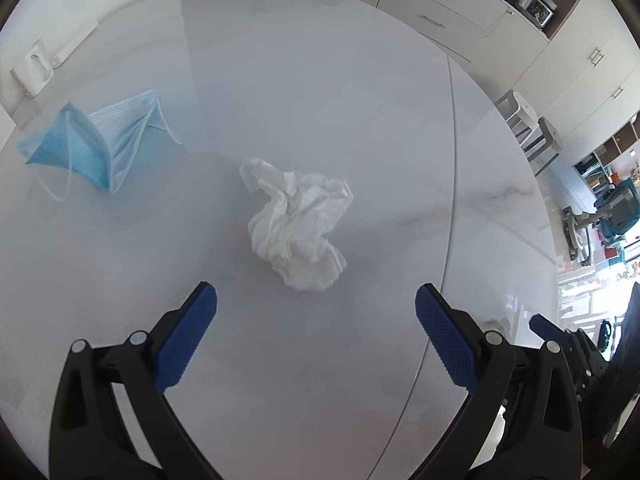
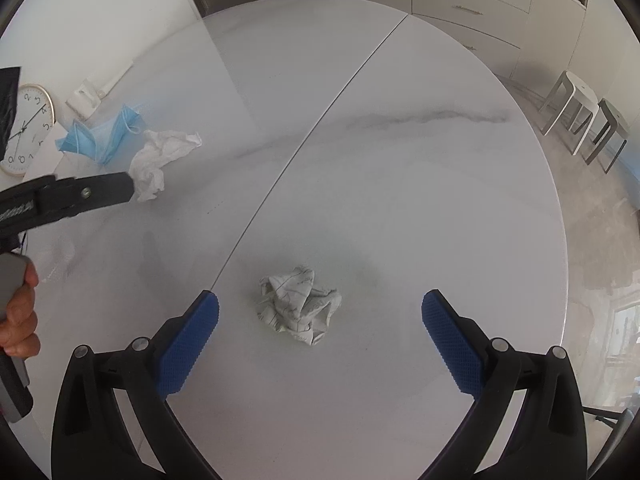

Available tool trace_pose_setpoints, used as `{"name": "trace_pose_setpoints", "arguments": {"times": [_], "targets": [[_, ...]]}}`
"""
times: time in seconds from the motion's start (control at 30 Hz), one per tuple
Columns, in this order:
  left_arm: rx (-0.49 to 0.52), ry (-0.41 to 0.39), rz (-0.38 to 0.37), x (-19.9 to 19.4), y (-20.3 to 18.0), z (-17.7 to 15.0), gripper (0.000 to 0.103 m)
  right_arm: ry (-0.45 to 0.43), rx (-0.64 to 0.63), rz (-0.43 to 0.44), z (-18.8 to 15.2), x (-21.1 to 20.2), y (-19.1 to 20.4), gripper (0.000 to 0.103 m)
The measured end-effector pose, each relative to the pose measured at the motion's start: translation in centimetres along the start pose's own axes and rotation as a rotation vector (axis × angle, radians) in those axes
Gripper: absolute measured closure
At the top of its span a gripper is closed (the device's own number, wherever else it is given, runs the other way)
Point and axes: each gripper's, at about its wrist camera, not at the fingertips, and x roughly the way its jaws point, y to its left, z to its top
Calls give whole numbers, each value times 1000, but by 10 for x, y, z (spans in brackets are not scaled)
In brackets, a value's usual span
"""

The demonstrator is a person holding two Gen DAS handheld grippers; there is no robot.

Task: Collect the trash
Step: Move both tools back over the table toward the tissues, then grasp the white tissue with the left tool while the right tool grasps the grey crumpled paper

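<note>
A: Item one?

B: Crumpled white paper tissue (image 1: 298, 226), lying on the round white marble-look desk (image 1: 360, 120). It sits just ahead of the left gripper (image 1: 316, 304), roughly centred between the two blue ribbed pads, touching neither. Left jaws released, spread wide, holding nothing.

A: Item two?

B: Pale blue pleated surgical face mask (image 1: 86, 142) with white ear loops, folded and partly tented, on the same desk. It lies to the left of the tissue and well apart from the left gripper. From the right wrist view the mask (image 2: 100, 140) and the tissue (image 2: 160, 160) appear just beside each other, possibly touching; I cannot tell which.

A: Item three?

B: Crumpled ball of grey-white printed paper (image 2: 300, 306), on the desk to the right of the thin seam that crosses the top. It rests just ahead of the right gripper (image 2: 320, 306), between its blue pads, with clear gaps either side. Right jaws released, wide apart, nothing held.

A: Surroundings?

B: Round white wall clock with a gold rim (image 2: 26, 128), lying at the far left edge. Cream drawer cabinets (image 2: 472, 4) behind the desk. Two stools, one white (image 2: 572, 108), one grey (image 2: 608, 132), on the floor at right.
</note>
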Motion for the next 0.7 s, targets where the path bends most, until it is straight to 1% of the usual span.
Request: {"name": "trace_pose_setpoints", "arguments": {"times": [0.13,0.23,0.3,0.33,0.4,0.43,0.47,0.5,0.53,0.57,0.6,0.63,0.67,0.7], "targets": [[3,28,28,29,-4,20,8,-4,8,10,5,4,-6,2],[-1,44,44,42,-5,27,12,-7,-9,3,6,8,-8,2],[3,51,53,49,-7,30,21,-4,-13,3,5,9,-9,3],[16,35,74,49,-9,31,22,-6,-14,4,5,9,-10,6],[40,26,88,50,-13,31,28,2,-27,8,5,11,-8,12],[57,19,100,50,-16,32,34,8,-37,10,5,13,-6,14],[75,14,117,51,-19,32,45,7,-52,1,4,13,-4,18],[96,7,132,52,-23,34,50,9,-69,-4,4,13,-2,20],[110,5,120,51,-27,34,59,12,-89,-12,5,13,1,28],[111,6,118,51,-29,35,69,12,-106,-19,4,12,4,40],[106,8,113,51,-29,36,74,12,-120,-27,3,10,6,47],[100,8,110,51,-29,36,78,13,-134,-36,2,10,8,61],[91,9,107,51,-28,37,80,16,-146,-39,1,9,9,66],[83,10,100,51,-27,37,81,19,-153,-41,0,8,10,66]]}}
